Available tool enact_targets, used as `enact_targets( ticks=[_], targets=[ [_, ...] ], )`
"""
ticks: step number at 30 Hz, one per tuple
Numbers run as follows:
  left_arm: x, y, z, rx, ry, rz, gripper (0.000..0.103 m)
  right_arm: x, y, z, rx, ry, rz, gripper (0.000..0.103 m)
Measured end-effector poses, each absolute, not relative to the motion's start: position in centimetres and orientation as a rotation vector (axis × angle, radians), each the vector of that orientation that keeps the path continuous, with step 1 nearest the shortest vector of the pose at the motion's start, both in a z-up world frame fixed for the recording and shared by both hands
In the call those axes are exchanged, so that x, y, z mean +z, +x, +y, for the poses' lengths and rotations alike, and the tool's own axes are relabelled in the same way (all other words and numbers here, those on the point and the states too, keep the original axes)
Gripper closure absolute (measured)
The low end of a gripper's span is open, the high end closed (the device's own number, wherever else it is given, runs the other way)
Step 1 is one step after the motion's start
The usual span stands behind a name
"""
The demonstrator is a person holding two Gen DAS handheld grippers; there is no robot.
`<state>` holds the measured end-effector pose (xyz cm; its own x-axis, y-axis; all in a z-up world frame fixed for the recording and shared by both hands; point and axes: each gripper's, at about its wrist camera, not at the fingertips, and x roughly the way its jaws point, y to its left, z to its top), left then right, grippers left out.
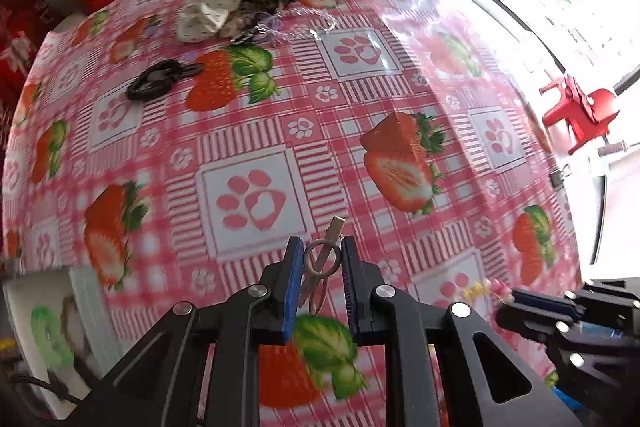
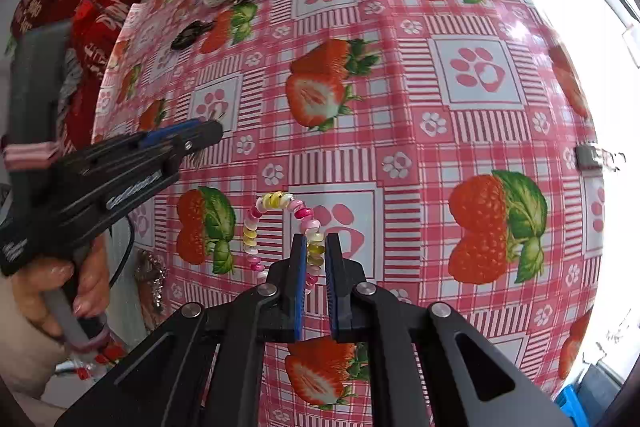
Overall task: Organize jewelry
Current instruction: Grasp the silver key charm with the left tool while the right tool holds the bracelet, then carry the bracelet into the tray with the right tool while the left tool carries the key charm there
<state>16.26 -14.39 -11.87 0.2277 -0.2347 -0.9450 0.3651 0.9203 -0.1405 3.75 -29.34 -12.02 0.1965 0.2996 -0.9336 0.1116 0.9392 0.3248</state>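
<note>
Between the left gripper's [image 1: 319,259] fingers, a metal hair clip [image 1: 320,263] sits gripped; right gripper [image 2: 316,255] pinches a bead bracelet [image 2: 280,227].

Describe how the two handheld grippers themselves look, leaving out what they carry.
Both are matte black plastic. The left gripper and right gripper have flat fingers faced with blue pads, on angled black link arms with round silver pivot pins. From the right wrist view, the left one has white lettering on its side, a grey handle and a thin black cable.

The gold hair clip [image 1: 320,267] is showing only partly, its lower end lying behind the left claw's [image 1: 319,261] blue pad. Beside that clip, the counter [image 1: 400,75] pattern is blurring. The bead bracelet [image 2: 280,231] is vanishing between the right claw's [image 2: 316,259] fingers.
</note>
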Motion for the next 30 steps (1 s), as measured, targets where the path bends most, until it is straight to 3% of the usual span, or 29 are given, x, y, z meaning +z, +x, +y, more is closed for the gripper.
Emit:
enact_targets(
  ticks=[15, 30],
  targets=[
    [-8.0, 5.5, -5.3, -0.248, -0.029, 1.232, 0.077, -9.6, 4.5, -24.2, 0.301, 0.268, 1.347, 0.094],
    [-7.8, -0.8, 9.4, -0.041, -0.107, 1.234, 0.077, -7.6, 2.2, -9.9, 0.483, 0.162, 1.328, 0.093]
  ],
)
